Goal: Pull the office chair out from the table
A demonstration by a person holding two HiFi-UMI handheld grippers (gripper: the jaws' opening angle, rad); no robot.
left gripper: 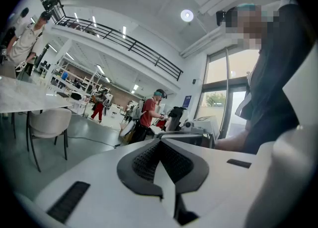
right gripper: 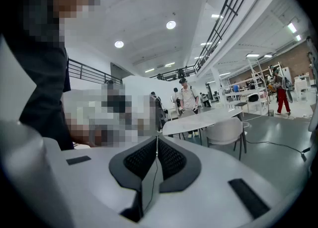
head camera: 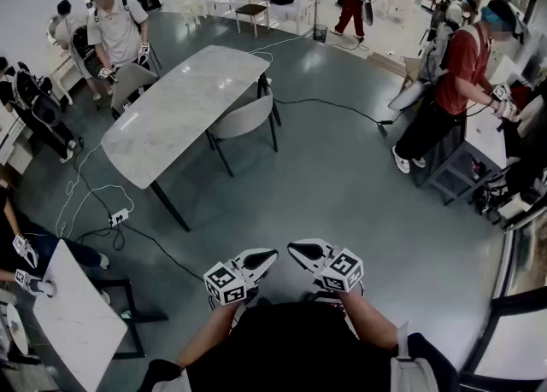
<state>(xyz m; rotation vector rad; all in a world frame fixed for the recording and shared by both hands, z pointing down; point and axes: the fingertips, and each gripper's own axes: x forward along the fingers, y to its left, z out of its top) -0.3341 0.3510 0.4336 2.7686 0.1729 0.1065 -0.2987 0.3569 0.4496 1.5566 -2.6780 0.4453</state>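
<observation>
A grey-white office chair (head camera: 242,117) stands tucked under the right long side of the marble table (head camera: 184,108), well ahead of me. My left gripper (head camera: 270,255) and right gripper (head camera: 294,249) hang close to my body at the bottom of the head view, tips turned toward each other, far from the chair. Both are shut with nothing between the pads. The left gripper view shows its shut jaws (left gripper: 160,141) with the chair (left gripper: 48,122) at the far left. From the right gripper (right gripper: 157,137) the same chair (right gripper: 226,128) and table (right gripper: 198,118) appear at mid right.
A second chair (head camera: 131,83) sits at the table's far side, where a person in a light shirt (head camera: 116,27) stands. A black cable (head camera: 329,107) and a power strip (head camera: 119,217) lie on the floor. A small white table (head camera: 73,318) is near left; a person in red (head camera: 457,70) stands right.
</observation>
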